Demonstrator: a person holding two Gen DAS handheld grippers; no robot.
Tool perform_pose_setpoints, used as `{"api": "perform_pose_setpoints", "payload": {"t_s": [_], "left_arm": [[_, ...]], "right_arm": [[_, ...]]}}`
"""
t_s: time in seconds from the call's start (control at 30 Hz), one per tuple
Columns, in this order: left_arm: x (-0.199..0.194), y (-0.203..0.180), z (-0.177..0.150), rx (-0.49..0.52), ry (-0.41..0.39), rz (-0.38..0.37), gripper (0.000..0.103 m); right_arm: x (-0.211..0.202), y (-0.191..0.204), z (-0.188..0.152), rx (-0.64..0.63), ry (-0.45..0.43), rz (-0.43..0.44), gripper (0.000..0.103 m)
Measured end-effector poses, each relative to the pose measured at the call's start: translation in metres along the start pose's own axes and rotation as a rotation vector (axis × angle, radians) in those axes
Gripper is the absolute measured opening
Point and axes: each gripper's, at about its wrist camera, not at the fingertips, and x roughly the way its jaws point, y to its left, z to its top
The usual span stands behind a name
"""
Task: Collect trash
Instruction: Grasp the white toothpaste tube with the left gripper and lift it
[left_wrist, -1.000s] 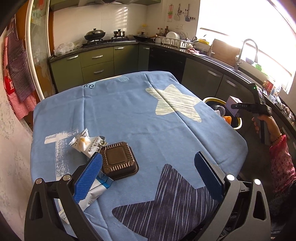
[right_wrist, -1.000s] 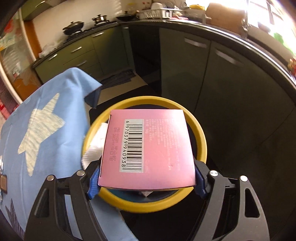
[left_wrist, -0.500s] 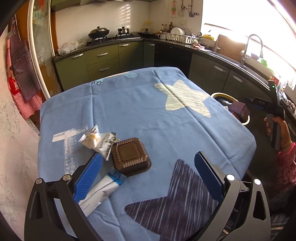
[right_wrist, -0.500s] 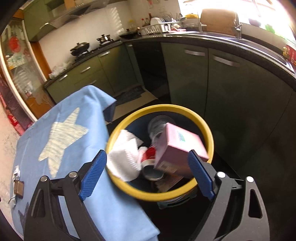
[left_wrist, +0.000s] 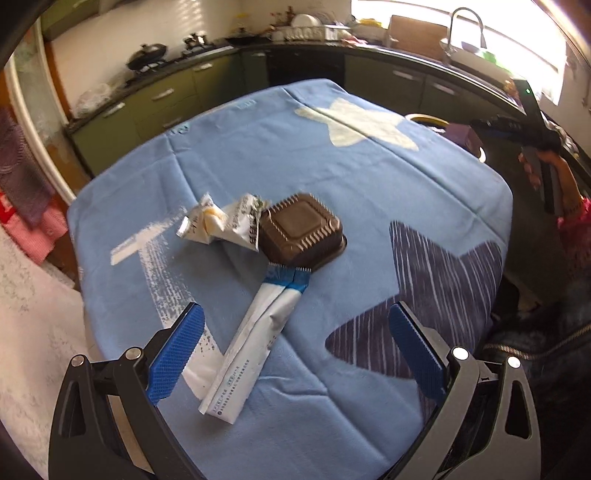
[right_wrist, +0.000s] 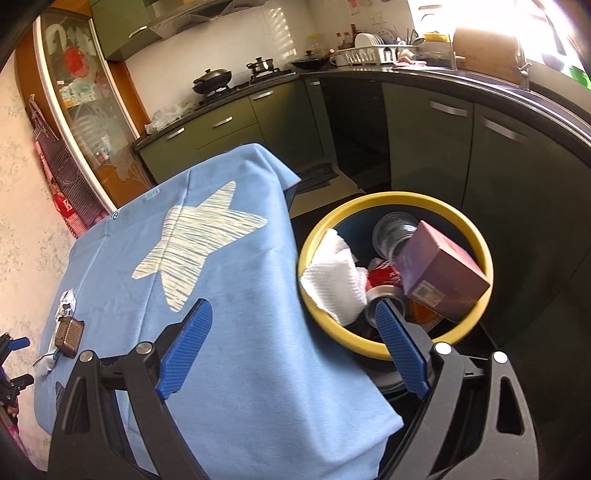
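green kitchen cabinets under a dark counter; bright window (overexposed).

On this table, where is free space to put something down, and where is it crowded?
Free: the blue cloth between the pale star and the dark star, and the far edge towards the cabinets. Crowded: the near-left part, where the brown tray, crumpled wrapper and long white packet touch.

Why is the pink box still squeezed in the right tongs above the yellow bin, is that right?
Not quite. The right tongs are open and hold nothing. The pink box already lies inside the yellow bin, leaning against its rim beside the white paper towel and a red can. The right wrist view shows this.
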Motion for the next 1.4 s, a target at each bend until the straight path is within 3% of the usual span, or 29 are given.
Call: {"api": "perform_pose_setpoints", "payload": {"t_s": [0.13,0.2,0.3,0.83,0.93,1.4], "left_arm": [[0.016,0.020,-0.002,-0.011,0.034,-0.065,0.095],[0.024,0.027,-0.003,-0.013,0.054,-0.075,0.084],[0.036,0.030,-0.005,-0.004,0.090,-0.069,0.070],[0.031,0.035,-0.023,-0.047,0.098,-0.051,0.032],[0.029,0.032,-0.024,-0.059,0.100,-0.043,0.027],[0.008,-0.003,-0.003,-0.069,0.066,0.014,0.025]], "right_arm": [[0.001,0.012,-0.003,-0.018,0.006,0.015,0.085],[0.002,0.018,-0.004,-0.022,0.008,0.022,0.085],[0.003,0.026,-0.004,-0.033,0.013,0.026,0.085],[0.001,0.056,-0.004,-0.086,0.014,0.047,0.085],[-0.001,0.057,-0.004,-0.088,0.009,0.050,0.085],[-0.015,0.047,-0.008,-0.071,-0.020,0.069,0.085]]}}
